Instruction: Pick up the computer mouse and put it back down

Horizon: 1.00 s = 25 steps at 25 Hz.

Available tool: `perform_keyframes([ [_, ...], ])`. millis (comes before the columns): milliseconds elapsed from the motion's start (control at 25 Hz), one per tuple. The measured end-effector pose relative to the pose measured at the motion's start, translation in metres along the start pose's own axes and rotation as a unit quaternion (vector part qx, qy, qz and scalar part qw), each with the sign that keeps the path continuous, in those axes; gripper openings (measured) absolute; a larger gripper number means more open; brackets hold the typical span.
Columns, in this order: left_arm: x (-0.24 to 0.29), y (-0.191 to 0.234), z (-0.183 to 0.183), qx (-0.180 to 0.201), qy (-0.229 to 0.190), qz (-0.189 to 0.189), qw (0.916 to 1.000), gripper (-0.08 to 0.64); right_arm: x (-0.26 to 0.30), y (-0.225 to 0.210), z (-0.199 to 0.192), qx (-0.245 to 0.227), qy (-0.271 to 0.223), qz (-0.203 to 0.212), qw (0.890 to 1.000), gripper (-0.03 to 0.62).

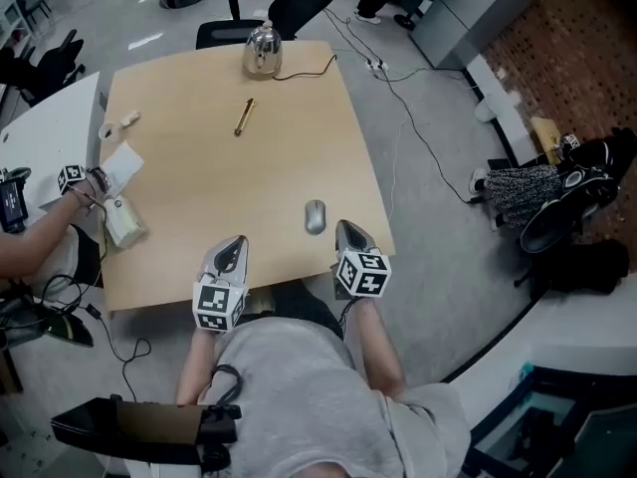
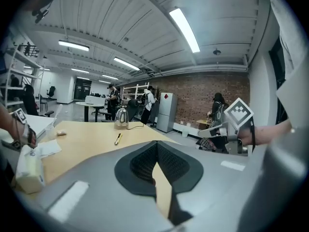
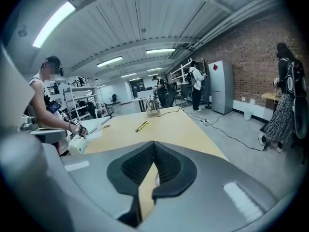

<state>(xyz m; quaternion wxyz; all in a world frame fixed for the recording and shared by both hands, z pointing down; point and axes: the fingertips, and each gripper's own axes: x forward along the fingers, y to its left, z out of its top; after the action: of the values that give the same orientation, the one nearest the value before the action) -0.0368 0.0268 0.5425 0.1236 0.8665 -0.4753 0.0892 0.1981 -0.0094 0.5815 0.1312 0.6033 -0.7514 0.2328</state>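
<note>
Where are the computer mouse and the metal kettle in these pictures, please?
computer mouse [image 1: 315, 216], head view, middle of its back.
metal kettle [image 1: 263, 52], head view, middle of its body.

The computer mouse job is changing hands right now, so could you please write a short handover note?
Grippers: the left gripper is shut and empty, over the table's near edge. The right gripper is shut and empty, just right of the mouse and apart from it.
Things: the mouse lies flat on the table, near the front edge, between the two grippers.
Done: the pictures do not show whether it has already been lifted and set back.
Left: if not, probably open the right gripper, grasp the mouse, lift it, put it down.
</note>
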Motion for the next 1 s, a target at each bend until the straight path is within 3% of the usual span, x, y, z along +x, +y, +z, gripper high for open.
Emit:
perform_keyframes([
  [440,0.016,0.026,-0.001,-0.002,0.005,0.037,0.9993,0.02,0.064,-0.01,-0.006,-0.023,0.038,0.014,0.999,0.006],
  [1000,0.046,0.047,-0.006,-0.023,0.029,0.045,0.9983,0.02,0.129,-0.028,-0.071,-0.034,0.164,0.008,0.986,0.008],
])
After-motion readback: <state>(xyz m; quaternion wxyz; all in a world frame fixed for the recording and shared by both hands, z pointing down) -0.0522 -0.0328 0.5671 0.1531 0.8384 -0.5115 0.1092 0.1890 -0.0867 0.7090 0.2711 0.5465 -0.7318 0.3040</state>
